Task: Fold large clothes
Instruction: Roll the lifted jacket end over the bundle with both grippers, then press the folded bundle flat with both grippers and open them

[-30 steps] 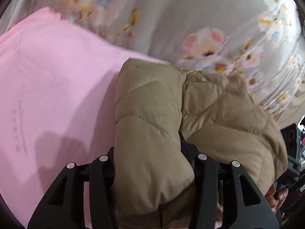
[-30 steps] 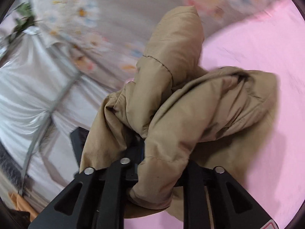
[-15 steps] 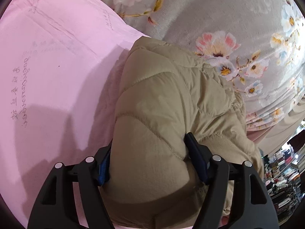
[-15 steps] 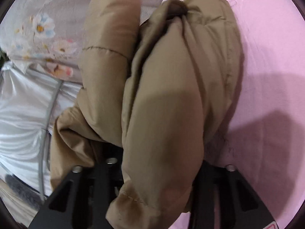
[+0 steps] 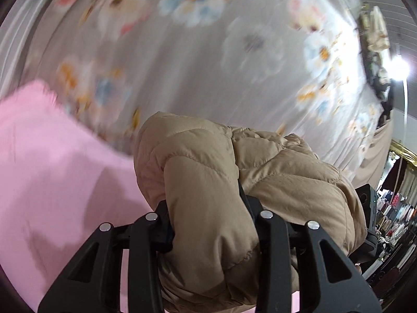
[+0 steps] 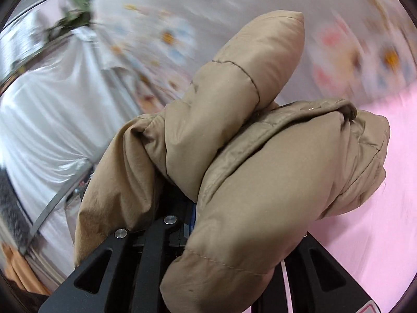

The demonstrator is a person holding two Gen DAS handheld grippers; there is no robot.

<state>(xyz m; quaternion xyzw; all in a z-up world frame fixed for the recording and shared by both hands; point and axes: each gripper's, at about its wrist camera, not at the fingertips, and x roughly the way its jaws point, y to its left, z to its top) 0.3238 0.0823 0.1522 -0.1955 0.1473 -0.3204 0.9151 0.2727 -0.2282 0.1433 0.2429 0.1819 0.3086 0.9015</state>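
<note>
Together, our left gripper [image 5: 206, 208] and right gripper [image 6: 234, 224], jaws just closing, clamp bunched tan puffer jacket [image 5: 208, 172] above the pink sheet [image 5: 52, 169].

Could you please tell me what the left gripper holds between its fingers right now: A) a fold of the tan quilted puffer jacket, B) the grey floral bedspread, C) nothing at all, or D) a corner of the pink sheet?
A: in the left wrist view the tan quilted puffer jacket bulges between the fingers of the left gripper, while the pink sheet lies behind it.
</note>
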